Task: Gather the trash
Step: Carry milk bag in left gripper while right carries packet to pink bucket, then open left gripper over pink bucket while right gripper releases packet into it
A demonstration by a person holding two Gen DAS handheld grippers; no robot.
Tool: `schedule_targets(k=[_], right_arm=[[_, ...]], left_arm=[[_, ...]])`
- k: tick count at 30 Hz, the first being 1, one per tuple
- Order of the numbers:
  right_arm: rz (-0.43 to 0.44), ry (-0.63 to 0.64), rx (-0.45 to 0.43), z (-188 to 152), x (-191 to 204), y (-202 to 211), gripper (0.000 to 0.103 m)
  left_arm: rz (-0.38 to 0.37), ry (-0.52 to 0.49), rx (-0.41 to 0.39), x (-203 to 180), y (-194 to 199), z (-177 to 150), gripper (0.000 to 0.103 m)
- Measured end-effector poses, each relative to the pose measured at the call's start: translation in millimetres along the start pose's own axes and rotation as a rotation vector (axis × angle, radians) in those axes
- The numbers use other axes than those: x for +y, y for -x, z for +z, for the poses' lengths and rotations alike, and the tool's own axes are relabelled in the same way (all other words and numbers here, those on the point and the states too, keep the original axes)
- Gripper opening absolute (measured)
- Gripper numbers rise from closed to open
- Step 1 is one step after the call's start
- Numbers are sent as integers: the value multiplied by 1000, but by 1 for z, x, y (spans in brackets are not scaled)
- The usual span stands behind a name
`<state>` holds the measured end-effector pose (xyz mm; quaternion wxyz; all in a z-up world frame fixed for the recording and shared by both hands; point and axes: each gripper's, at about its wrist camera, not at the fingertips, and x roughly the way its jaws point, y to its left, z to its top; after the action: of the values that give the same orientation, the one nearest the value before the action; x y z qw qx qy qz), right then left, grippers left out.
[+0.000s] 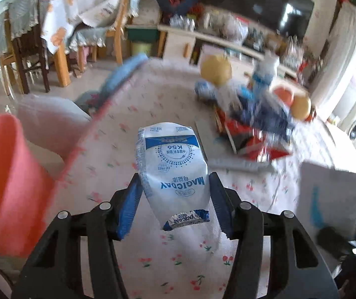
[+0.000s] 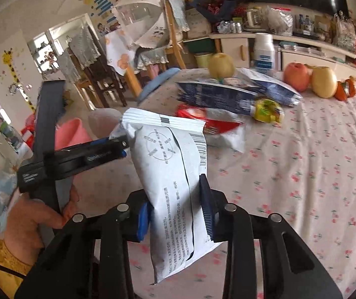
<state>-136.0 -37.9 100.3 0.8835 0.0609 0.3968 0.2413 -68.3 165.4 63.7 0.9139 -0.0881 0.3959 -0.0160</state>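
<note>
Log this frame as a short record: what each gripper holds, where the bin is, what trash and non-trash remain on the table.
left gripper: shut on white-and-blue MAGICDAY packet
right gripper: shut on white wrapper with a barcode
bin: pink bucket beside the table's edge, on the left
trash left: pile of dark blue and red wrappers on floral tablecloth
non-trash: apple, two pears, white bottle

wrapper pile (image 1: pixel 252 114) smeared by motion blur, pink bin (image 1: pixel 6 174) cut by left edge
</note>
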Motion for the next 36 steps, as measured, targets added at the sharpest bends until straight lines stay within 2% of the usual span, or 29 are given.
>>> schedule_targets(k=[5, 7, 13, 16, 18, 20, 21, 23, 25, 27, 28, 29, 33, 34, 36], right_arm=[[132, 12, -28, 28, 49, -9, 36], [193, 24, -41, 41, 74, -15, 36], [399, 53, -33, 83, 157, -54, 36], [481, 65, -15, 98, 196, -76, 36], [524, 68, 6, 105, 222, -95, 36], [548, 75, 30, 109, 237, -109, 38], [543, 79, 47, 110, 246, -121, 39], [532, 60, 73, 110, 253, -135, 49], [502, 50, 73, 109, 255, -144, 61], [471, 49, 54, 106, 252, -144, 67], [459, 50, 40, 105, 249, -141, 76], [441, 51, 26, 101, 242, -138, 81], [334, 74, -57, 91, 220, -113, 86], [307, 82, -80, 88, 214, -104, 90], [261, 103, -116, 79, 202, -94, 90]], left_arm=[[45, 129, -114, 56, 46, 16, 56], [88, 196, -154, 89, 64, 21, 56], [169, 393, -205, 168, 87, 14, 56], [216, 448, -232, 190, 93, 10, 56], [259, 483, -242, 205, 97, 8, 63], [309, 517, -246, 217, 99, 5, 65], [339, 535, -241, 224, 100, 3, 73], [376, 566, -243, 234, 102, 0, 83], [416, 585, -274, 244, 109, -3, 84], [436, 585, -307, 246, 114, -4, 90], [439, 583, -322, 247, 116, -3, 92], [441, 575, -340, 247, 118, -2, 92], [449, 484, -419, 231, 123, 7, 94], [443, 462, -428, 221, 124, 9, 94], [433, 422, -425, 209, 121, 18, 94]])
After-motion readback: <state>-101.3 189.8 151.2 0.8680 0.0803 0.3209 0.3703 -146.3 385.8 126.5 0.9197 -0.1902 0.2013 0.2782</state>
